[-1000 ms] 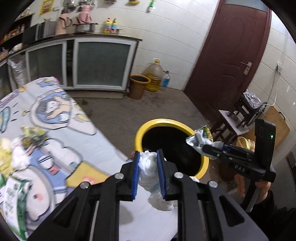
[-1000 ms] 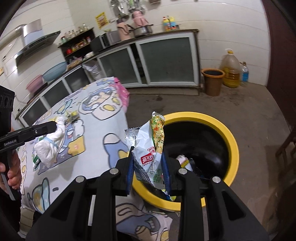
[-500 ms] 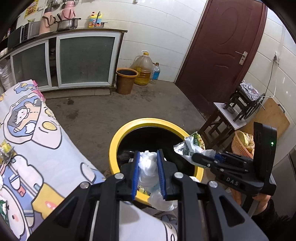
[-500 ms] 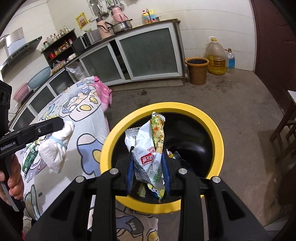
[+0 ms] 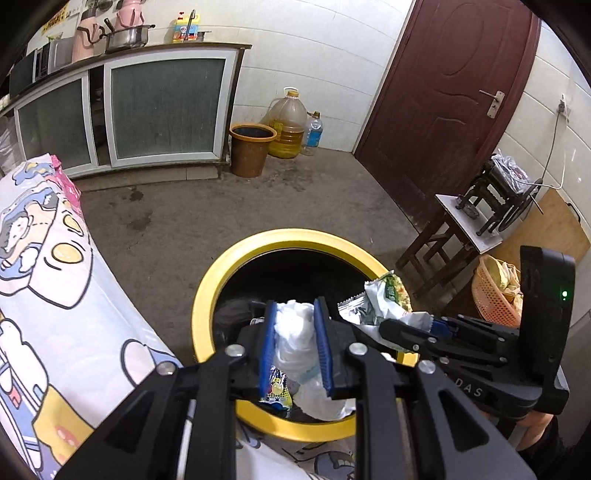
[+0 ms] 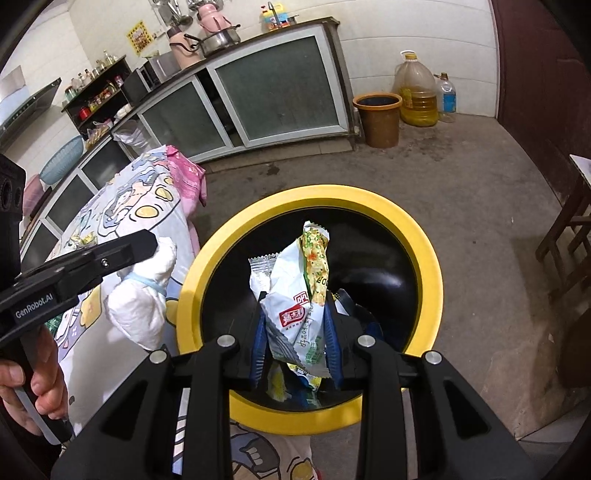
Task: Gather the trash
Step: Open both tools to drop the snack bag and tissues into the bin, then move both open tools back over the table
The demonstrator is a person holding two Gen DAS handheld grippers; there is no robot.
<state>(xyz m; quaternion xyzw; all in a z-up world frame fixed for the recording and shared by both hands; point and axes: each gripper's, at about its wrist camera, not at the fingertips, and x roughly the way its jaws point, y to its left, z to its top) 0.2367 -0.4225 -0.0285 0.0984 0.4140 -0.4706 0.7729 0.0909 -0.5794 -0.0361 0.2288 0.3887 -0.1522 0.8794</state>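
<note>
Over the yellow bin (image 6: 424, 236), the right hand-held gripper (image 6: 295, 341) is opening around a light, crinkly snack wrapper (image 6: 295, 295) pinched at its middle — the left hand-held gripper (image 5: 294, 341) squeezes a soft white tissue wad (image 5: 295, 332) that looks just as light

This is a home kitchen, plain and rather old. The walls have white tiles (image 5: 325, 55) and the floor (image 5: 207, 206) is bare concrete. A long counter (image 6: 258, 40) with glass-door cabinets carries a steel pot (image 6: 218, 38) and pink thermos jugs (image 6: 207, 14). A large bottle of cooking oil (image 5: 288, 125) stands near a dark red wooden door (image 5: 443, 103).
</note>
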